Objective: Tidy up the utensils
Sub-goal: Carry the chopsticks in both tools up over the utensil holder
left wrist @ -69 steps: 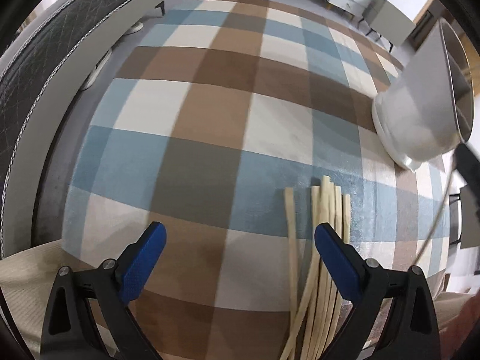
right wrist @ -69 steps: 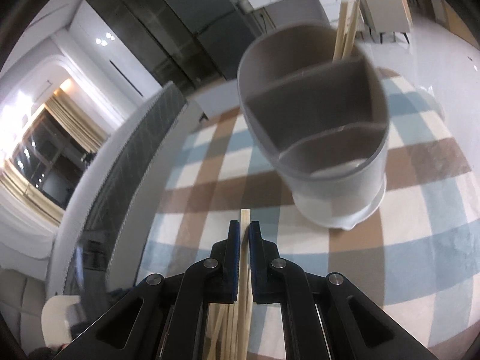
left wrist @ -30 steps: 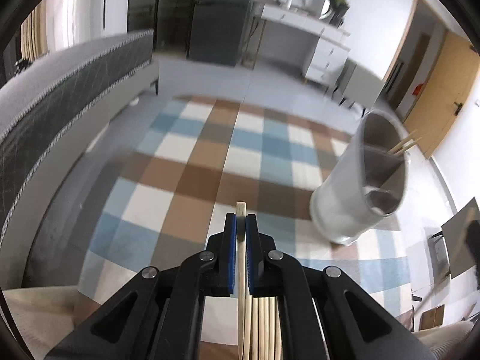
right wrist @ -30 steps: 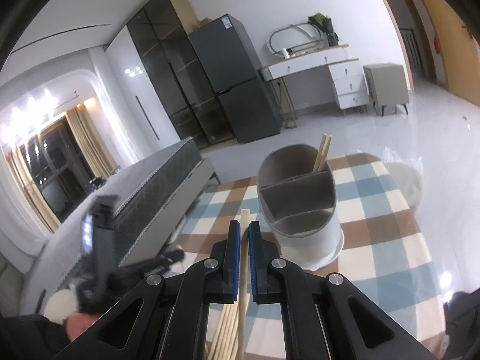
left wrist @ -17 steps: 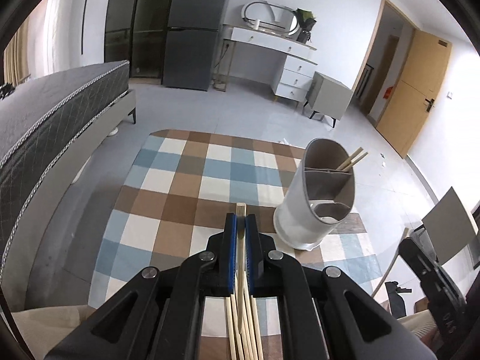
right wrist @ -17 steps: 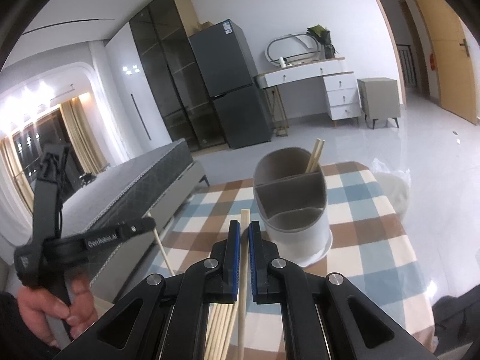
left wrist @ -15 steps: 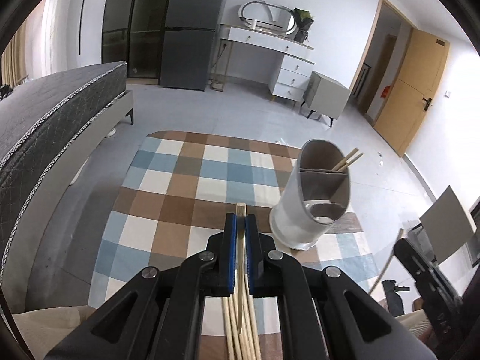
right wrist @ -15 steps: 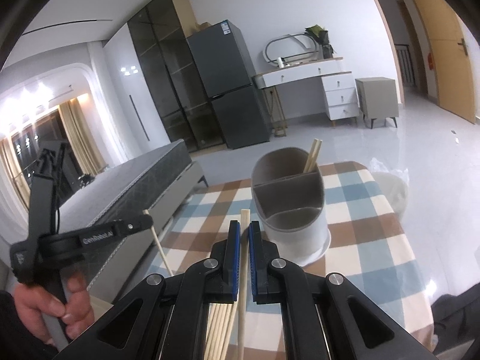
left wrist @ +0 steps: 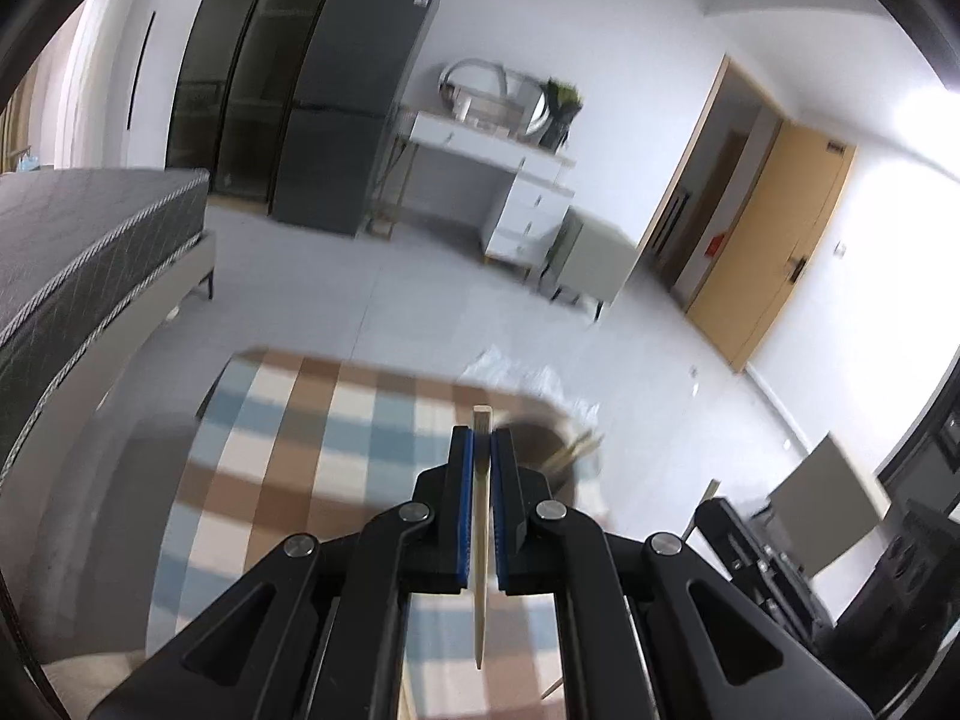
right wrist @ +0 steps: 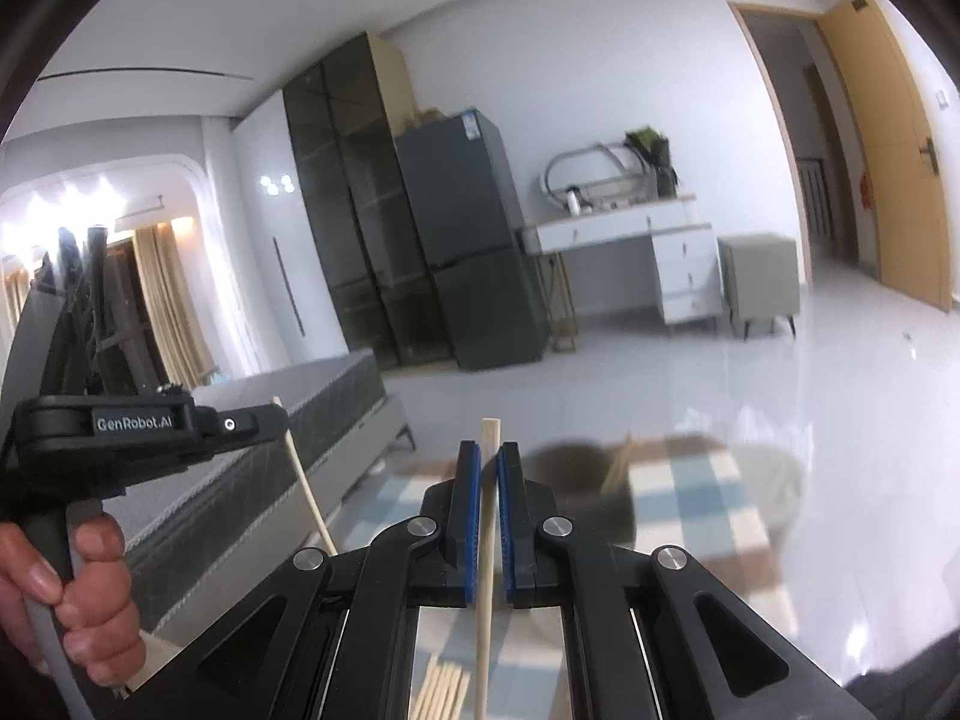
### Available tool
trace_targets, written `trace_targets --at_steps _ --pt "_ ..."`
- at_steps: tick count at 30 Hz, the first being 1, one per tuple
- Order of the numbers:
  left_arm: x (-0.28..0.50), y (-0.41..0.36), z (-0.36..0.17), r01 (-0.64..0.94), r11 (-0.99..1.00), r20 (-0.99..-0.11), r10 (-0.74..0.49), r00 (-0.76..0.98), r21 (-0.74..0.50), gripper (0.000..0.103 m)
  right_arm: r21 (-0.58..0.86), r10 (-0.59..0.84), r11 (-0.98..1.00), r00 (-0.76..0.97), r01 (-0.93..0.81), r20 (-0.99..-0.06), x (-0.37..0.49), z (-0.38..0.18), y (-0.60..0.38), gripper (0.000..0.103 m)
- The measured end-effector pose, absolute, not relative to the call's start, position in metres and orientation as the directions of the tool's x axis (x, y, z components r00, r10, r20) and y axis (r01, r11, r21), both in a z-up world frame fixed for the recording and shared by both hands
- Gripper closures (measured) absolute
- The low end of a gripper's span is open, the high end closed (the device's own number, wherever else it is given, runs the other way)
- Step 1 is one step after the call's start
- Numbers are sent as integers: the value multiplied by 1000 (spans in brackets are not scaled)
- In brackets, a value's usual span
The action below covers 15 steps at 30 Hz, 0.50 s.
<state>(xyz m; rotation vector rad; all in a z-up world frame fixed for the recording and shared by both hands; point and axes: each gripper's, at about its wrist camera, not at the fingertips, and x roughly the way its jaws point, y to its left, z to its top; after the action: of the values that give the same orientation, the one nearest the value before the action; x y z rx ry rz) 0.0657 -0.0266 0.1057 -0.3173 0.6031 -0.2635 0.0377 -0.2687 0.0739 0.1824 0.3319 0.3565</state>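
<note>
Both grippers are lifted off the checked cloth and each carries a single chopstick. The left gripper (left wrist: pixel 481 441) has its blue pads pressed together on a pale wooden chopstick (left wrist: pixel 480 540), whose blunt end pokes just past the fingertips while the thin end hangs down behind them toward the cloth. From the other side, the same gripper (right wrist: pixel 264 417) shows up at the left with a person's hand (right wrist: pixel 72 600) wrapped around its handle, and the chopstick slants down from its tip. The right gripper (right wrist: pixel 489 456) is likewise clamped on its own chopstick (right wrist: pixel 487 540), square end sticking up beyond the pads, the rest running down between the black arms. Just past both sets of fingers stands the grey utensil holder (right wrist: pixel 585 480), blurred, with a pair of chopsticks (right wrist: pixel 618 468) already leaning out of it; it sits on the worktop (left wrist: pixel 288 468) covered in blue, brown and white checks. A bundle of loose chopsticks (right wrist: pixel 444 690) lies on the cloth low in the right view, beside the held one. Beyond are a dark fridge (right wrist: pixel 468 240), a white dressing table (right wrist: pixel 636 252), a grey bed (left wrist: pixel 78 252) and an orange door (left wrist: pixel 774 252).
</note>
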Motion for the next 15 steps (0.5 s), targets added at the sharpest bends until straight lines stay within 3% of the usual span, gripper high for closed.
trace_targets --at_steps 8,15 --pt "118 -39 137 155 899 -436 -342 833 -410 102 154 379 923 900 -352 -217 83 117 -274 98" --pt "160 -51 134 156 901 -408 -330 851 -404 102 141 345 935 927 -325 -149 127 130 -276 98"
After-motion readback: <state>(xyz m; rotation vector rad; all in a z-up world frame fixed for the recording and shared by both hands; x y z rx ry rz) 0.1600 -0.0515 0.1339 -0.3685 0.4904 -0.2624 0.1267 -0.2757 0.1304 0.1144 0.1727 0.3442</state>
